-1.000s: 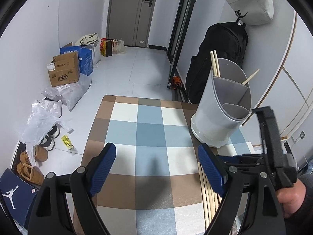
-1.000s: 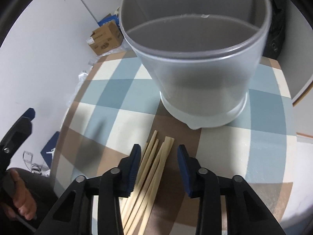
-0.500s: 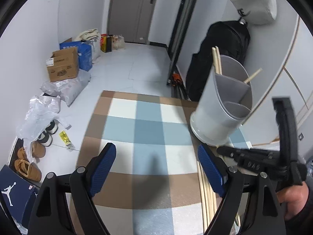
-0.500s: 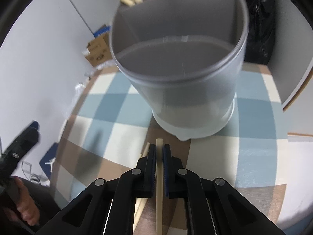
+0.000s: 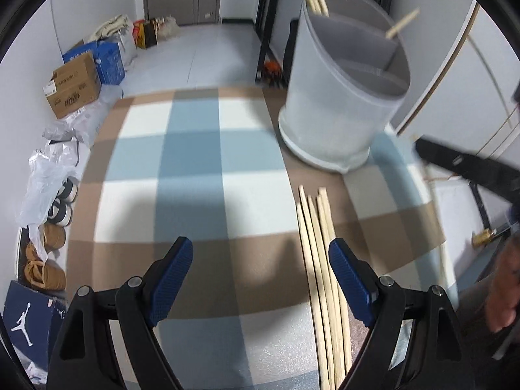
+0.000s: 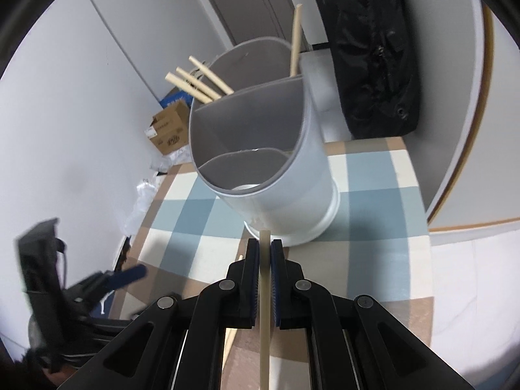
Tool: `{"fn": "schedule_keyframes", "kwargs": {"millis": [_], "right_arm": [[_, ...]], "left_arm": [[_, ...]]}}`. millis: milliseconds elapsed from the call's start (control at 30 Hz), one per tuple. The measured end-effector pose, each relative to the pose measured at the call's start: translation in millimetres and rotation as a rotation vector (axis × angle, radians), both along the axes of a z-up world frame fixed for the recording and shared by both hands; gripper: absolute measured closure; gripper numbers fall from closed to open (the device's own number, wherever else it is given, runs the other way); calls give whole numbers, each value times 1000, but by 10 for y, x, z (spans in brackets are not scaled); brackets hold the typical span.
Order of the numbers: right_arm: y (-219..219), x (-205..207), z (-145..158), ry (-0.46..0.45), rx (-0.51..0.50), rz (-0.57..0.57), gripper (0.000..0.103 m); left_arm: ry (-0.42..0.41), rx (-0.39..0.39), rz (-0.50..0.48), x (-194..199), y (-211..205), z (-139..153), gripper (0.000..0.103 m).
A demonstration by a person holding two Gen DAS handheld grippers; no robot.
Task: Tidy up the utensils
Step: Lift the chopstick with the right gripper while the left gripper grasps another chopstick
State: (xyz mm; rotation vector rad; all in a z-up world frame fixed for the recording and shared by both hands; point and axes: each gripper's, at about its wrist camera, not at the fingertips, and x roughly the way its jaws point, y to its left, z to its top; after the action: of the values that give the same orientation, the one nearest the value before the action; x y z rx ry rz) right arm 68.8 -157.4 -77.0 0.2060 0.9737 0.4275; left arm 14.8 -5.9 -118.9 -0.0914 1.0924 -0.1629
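right claw (image 6: 265, 253) of mine pinches one pale wooden chopstick (image 6: 265, 308) between its blue pads, tip poking just past them. straight ahead of it stands the grey divided plastic utensil holder (image 6: 279, 175) on the checked blue, white and brown tablecloth (image 6: 373, 260), with four chopsticks (image 6: 198, 84) leaning in its far compartments. my left claw (image 5: 260, 273) gapes wide, gripping nothing; loose pale chopsticks (image 5: 320, 260) lie just inside its right-hand finger, holder beyond them.
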Motion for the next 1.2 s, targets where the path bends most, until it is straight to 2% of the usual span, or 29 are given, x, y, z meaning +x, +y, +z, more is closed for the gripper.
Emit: {"fn": "schedule_keyframes", "kwargs": {"millis": [167,300,633,733,967,1067,1100,1167,1200], "right_arm": [[-53,-57,72,-25,15,-4,97],[-89,-76,122,-37,32,-6,97],[-159,-90,164,-57,56,-6,97],[-166,-106,170,-56,61,-6,97],[-172,-121,199,-61,82,-9,97],[-179,-114,191,-62,86,-9,97],[-186,-112,188,-61,87,-10,97],[-202,-103,181,-59,90,-14,97],[-208,-98,179,-57,93,-16,97]], "left_arm": [[75,47,9,3,-78,-144,21],[102,70,18,-1,-96,-177,21],[110,107,56,-14,-120,-175,21],[111,142,44,-33,-160,-188,21],[132,137,63,145,-155,-196,21],[127,133,61,221,-172,-191,31],[123,132,57,243,-193,-181,37],[117,128,50,268,-194,-179,52],[108,126,46,271,-217,-163,67]]}}
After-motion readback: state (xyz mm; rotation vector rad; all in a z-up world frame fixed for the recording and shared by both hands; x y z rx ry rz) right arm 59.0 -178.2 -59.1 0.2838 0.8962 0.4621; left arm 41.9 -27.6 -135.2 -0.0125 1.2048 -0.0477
